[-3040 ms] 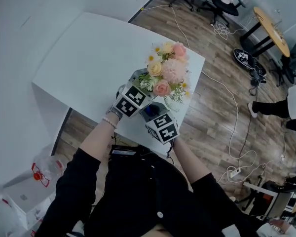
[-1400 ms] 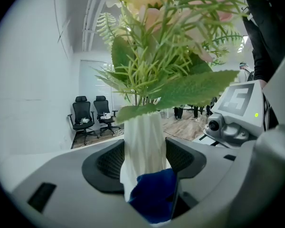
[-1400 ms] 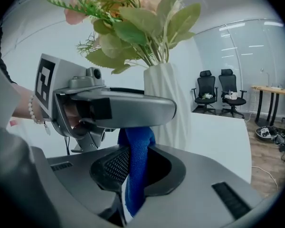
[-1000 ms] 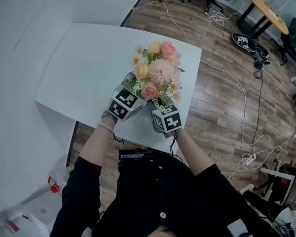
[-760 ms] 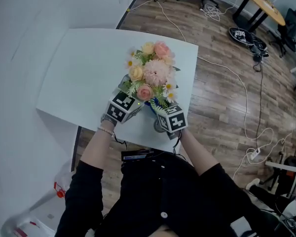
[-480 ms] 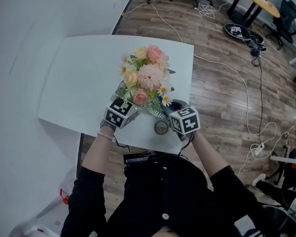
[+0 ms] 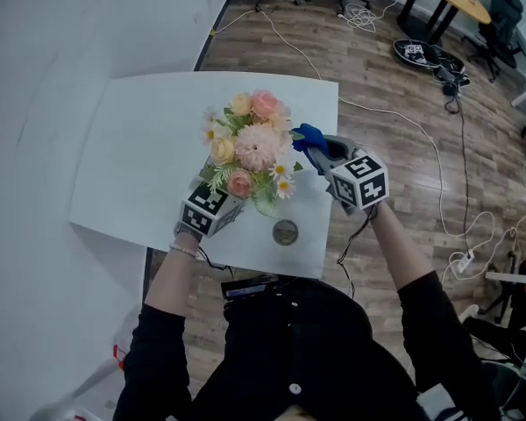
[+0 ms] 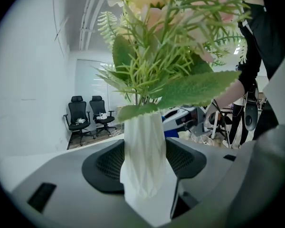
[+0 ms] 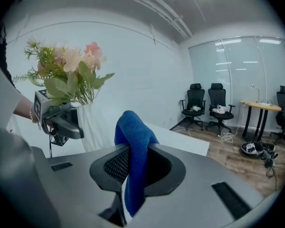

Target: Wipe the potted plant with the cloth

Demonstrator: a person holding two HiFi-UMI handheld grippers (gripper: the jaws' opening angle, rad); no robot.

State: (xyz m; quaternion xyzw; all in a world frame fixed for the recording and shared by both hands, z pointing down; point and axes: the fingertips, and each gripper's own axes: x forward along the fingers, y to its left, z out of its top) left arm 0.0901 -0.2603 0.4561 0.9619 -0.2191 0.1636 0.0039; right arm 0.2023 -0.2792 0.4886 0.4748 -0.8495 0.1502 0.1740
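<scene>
Potted plant [image 7: 250, 147]: pink, peach and white flowers with green leaves. It stands upright toward the near right part of the white table [image 7: 131, 156].
Vase [image 8: 142, 160]: pale and ribbed, narrow at the neck. It carries the stems and is mostly hidden under the blooms from above.
Left tool [image 8: 143, 167]: clenched on the vase low down, with a pad against each side. This looks meant to steady the top-heavy plant so that wiping does not tip or slide it.
Cloth [image 9: 132, 141]: blue and folded, with its free end sticking up past the jaws. The soft end should therefore meet the leaves before any hard part does.
Right tool [image 7: 323, 153]: clenched on the cloth and raised to flower height just right of the blooms. Its own view seems to show a gap between cloth and plant, though the head view cannot settle it.
Step in hand: probably bringing the cloth to the right side of the foliage for a wipe.
Risk: thin stems and petals may bend or snag, so light strokes seem wise.
Disc [image 7: 285, 231]: small, round and dark, lying on the table just near of the vase. I cannot tell what it is.
Surroundings: a wooden floor with trailing cables [image 7: 438, 191] to the right and office chairs [image 9: 206, 106] far off.
</scene>
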